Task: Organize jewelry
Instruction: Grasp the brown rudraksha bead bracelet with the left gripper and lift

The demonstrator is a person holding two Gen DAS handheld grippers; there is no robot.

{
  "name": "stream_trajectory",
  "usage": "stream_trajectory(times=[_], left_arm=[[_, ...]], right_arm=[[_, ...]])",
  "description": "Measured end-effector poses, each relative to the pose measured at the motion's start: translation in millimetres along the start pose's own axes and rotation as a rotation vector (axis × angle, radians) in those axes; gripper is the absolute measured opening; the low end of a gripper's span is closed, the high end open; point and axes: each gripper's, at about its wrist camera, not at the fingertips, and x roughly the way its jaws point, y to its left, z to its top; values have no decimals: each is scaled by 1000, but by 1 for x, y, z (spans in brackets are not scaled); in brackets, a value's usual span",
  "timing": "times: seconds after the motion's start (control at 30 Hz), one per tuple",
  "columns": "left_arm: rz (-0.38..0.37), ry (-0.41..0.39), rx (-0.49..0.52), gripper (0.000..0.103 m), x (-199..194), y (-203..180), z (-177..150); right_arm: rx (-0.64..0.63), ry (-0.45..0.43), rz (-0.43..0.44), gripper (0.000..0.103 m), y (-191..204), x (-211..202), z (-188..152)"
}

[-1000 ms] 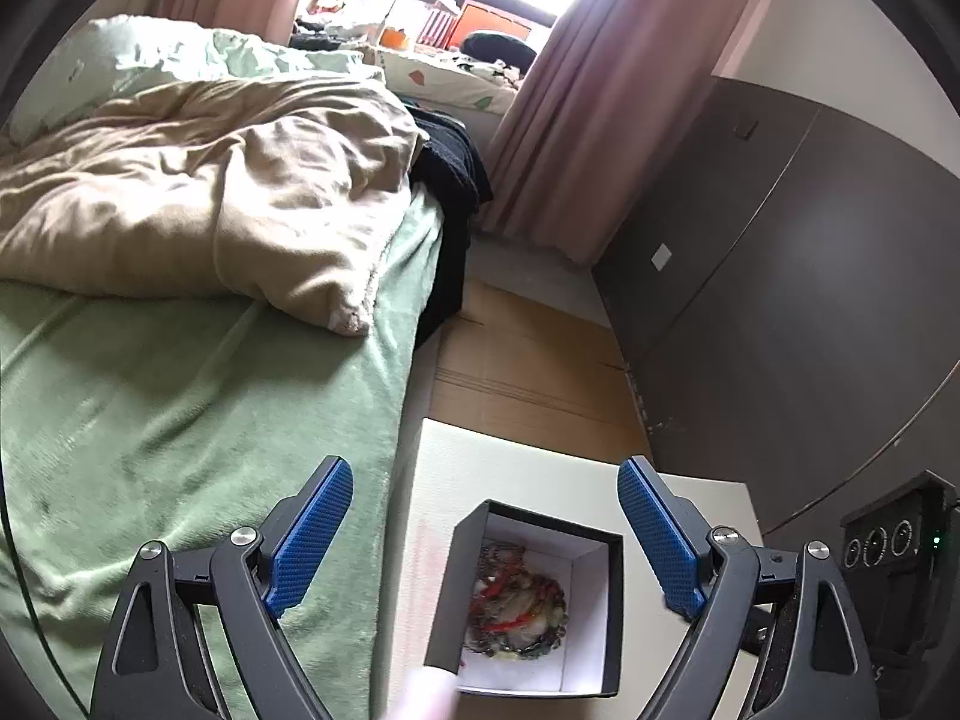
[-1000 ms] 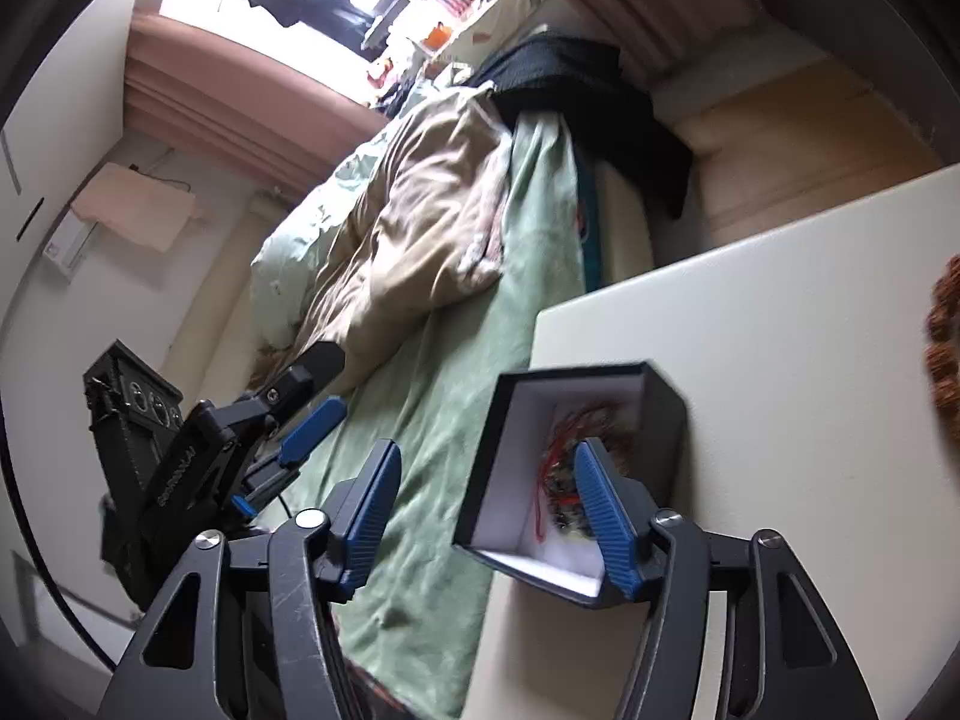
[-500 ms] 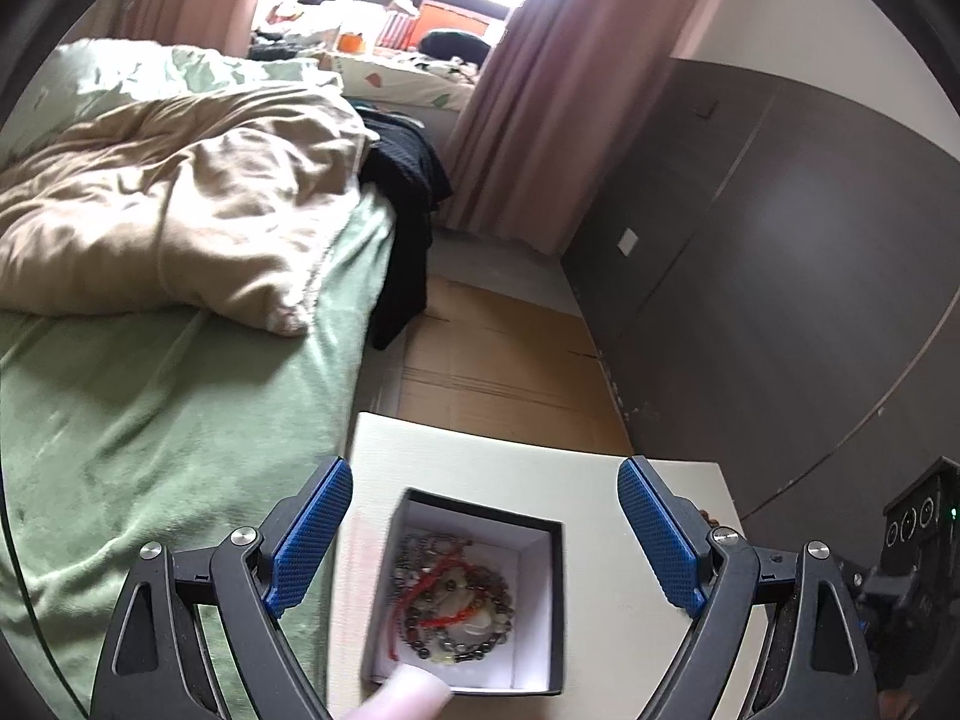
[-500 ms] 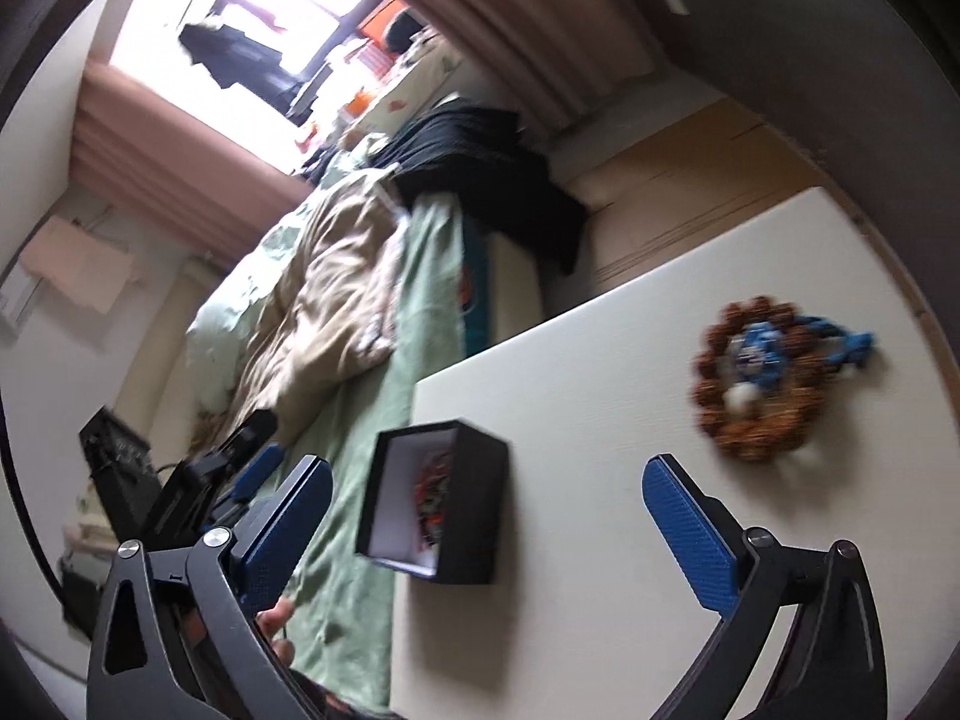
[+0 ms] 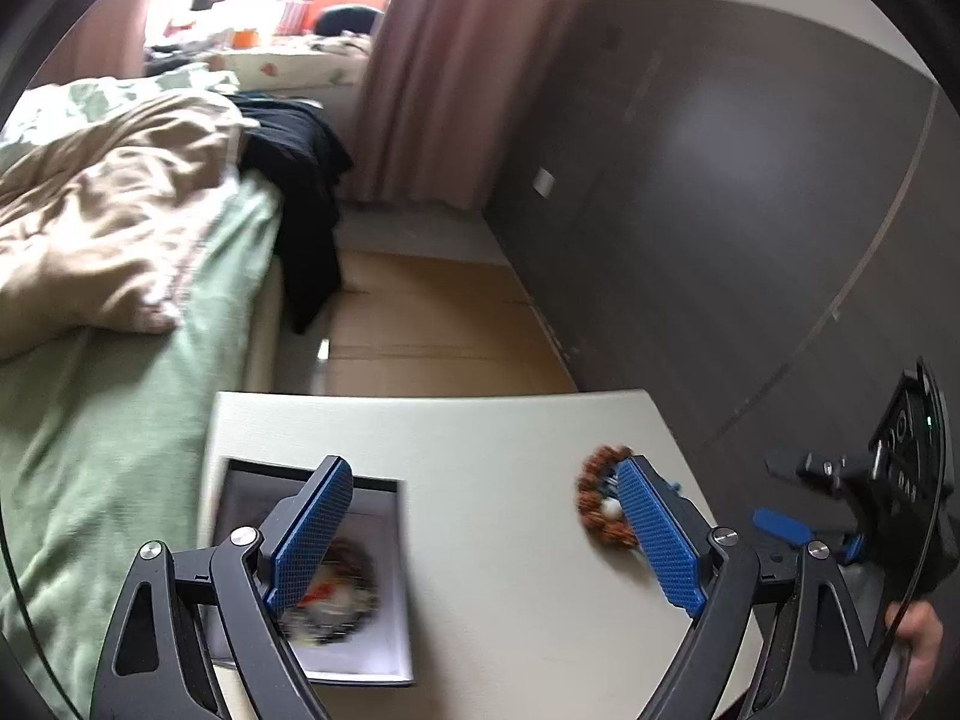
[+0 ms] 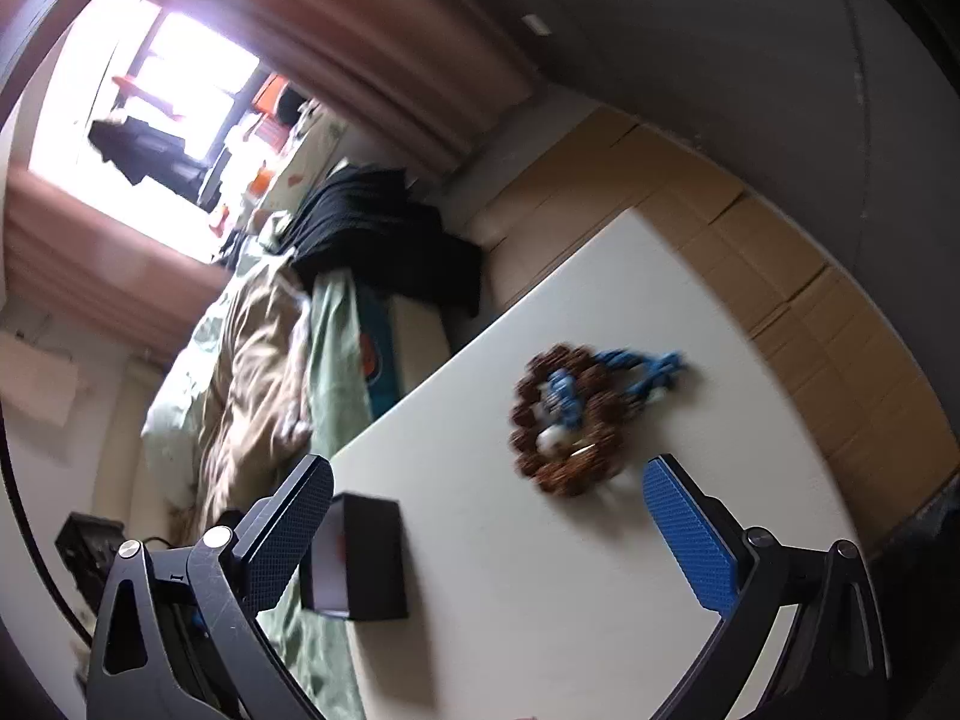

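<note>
Right wrist view is showing the right tongs [image 6: 486, 534] spread wide with nothing between the blue pads, having just been opening. Past them, low in the frame, the black jewelry box [image 6: 360, 564] is sitting at the edge of the pale surface [image 6: 540, 630], and further up, right of centre, a brown bead bracelet [image 6: 564, 420] with a blue cord and a white bead is lying loose, well apart from the box. In the left wrist view the left tongs [image 5: 480, 540] are likewise standing released and empty over the surface, the box's white interior already holding a heap of beaded bracelets [image 5: 330, 594], blurred. Judging from this, some jewelry is stowed and the brown bracelet is still waiting to be boxed. Beyond, the bed [image 5: 120, 360] is filling the left.
</note>
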Motion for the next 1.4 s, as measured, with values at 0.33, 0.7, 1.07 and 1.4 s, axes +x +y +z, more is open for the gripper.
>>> stream_trajectory(times=[0.33, 0.7, 1.07, 1.4], left_arm=[[3, 118, 66, 71, 47, -48, -1], [28, 269, 134, 55, 124, -79, -12], [79, 337, 88, 44, 170, -80, -21], [140, 346, 155, 33, 183, -92, -28]], right_arm=[[45, -20, -47, 103, -34, -19, 16], [93, -39, -69, 103, -59, -31, 26], [125, -40, -45, 103, -68, -38, 31], [138, -20, -26, 103, -69, -34, 30]])
